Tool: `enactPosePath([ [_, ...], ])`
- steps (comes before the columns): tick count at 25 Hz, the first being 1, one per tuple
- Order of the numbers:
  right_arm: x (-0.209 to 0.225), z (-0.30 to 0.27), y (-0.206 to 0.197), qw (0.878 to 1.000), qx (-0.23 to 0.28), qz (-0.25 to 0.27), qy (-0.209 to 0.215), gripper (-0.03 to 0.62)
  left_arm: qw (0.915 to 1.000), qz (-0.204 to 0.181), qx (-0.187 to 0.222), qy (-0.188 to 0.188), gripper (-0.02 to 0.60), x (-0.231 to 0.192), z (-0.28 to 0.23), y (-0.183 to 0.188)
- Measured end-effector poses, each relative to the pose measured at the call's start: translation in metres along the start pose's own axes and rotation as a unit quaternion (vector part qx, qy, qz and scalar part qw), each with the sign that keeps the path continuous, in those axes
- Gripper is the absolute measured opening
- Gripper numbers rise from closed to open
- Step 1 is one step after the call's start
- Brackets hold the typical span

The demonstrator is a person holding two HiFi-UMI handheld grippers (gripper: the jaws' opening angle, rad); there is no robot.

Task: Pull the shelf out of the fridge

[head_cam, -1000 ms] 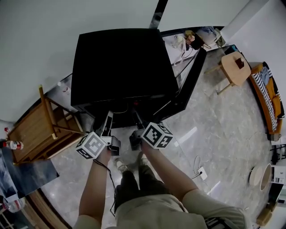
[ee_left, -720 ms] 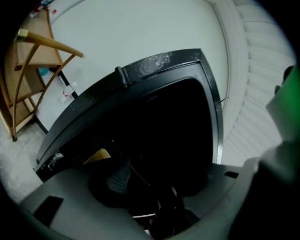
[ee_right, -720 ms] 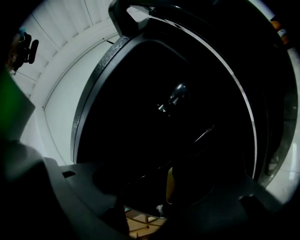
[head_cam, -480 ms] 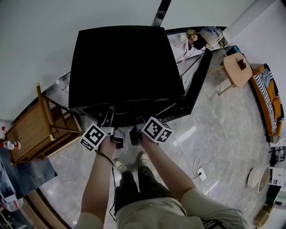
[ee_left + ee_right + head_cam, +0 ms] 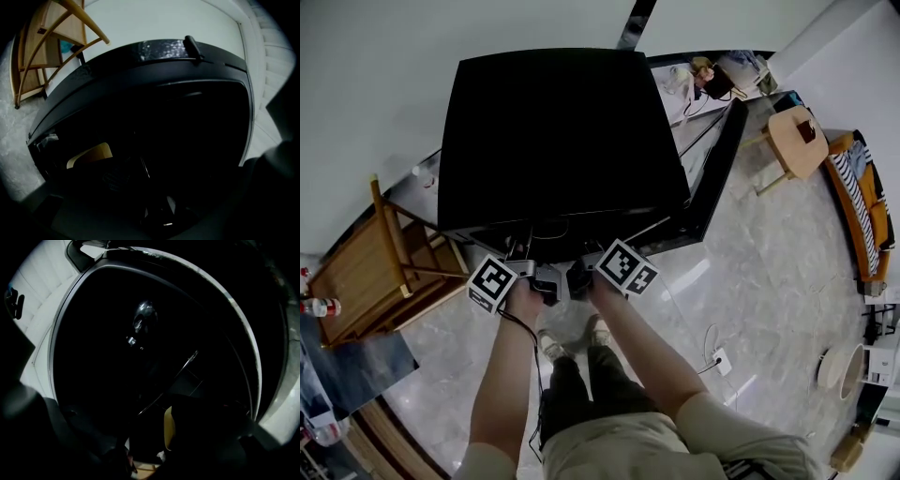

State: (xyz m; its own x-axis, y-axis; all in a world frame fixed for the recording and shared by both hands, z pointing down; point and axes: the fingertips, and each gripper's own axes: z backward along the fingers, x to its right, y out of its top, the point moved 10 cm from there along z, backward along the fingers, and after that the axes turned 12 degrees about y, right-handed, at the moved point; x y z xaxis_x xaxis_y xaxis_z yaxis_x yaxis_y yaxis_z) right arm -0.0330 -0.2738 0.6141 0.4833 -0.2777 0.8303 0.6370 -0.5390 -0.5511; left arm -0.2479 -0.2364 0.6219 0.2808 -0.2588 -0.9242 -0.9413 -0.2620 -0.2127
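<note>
A low black fridge [image 5: 553,131] stands in front of me, its door [image 5: 712,159] swung open to the right. Both grippers reach into its front opening, just under the top's front edge. My left gripper [image 5: 542,274] and right gripper [image 5: 579,274] sit side by side, their fingertips in shadow. The left jaws have just been opening; whether anything lies between them is too dark to tell. Inside, the right gripper view shows a thin shiny shelf wire [image 5: 174,373] and a tan shape [image 5: 169,427]. A tan shape [image 5: 91,154] also shows in the left gripper view.
A wooden rack [image 5: 375,272] stands close on the fridge's left. A round wooden stool [image 5: 795,141] and a striped couch [image 5: 862,206] are at the right. A power strip [image 5: 724,361] lies on the marble floor, and my feet [image 5: 572,342] are just before the fridge.
Both grippers have moved in toward the fridge's opening and now sit under its front edge. The left marker cube has rolled.
</note>
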Motion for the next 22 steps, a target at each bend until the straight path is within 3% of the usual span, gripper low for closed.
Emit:
enactPosePath([
  [6,0.008,-0.019,0.010,0.999,0.046,-0.014,0.013,0.222,0.9990,0.038,0.008,-0.023,0.216,-0.003,-0.021,0.002],
  [13,0.018,-0.037,0.012,0.990,0.098,-0.072,0.074,0.208,0.9934,0.098,0.014,-0.059,0.208,-0.006,-0.048,0.005],
  [18,0.028,-0.041,0.011,0.977,0.135,-0.122,0.115,0.146,0.9880,0.110,0.026,-0.104,0.088,-0.009,-0.058,0.006],
  [22,0.038,-0.040,0.011,0.970,0.151,-0.147,0.117,0.089,0.9854,0.121,0.033,-0.115,0.035,-0.012,-0.059,0.006],
])
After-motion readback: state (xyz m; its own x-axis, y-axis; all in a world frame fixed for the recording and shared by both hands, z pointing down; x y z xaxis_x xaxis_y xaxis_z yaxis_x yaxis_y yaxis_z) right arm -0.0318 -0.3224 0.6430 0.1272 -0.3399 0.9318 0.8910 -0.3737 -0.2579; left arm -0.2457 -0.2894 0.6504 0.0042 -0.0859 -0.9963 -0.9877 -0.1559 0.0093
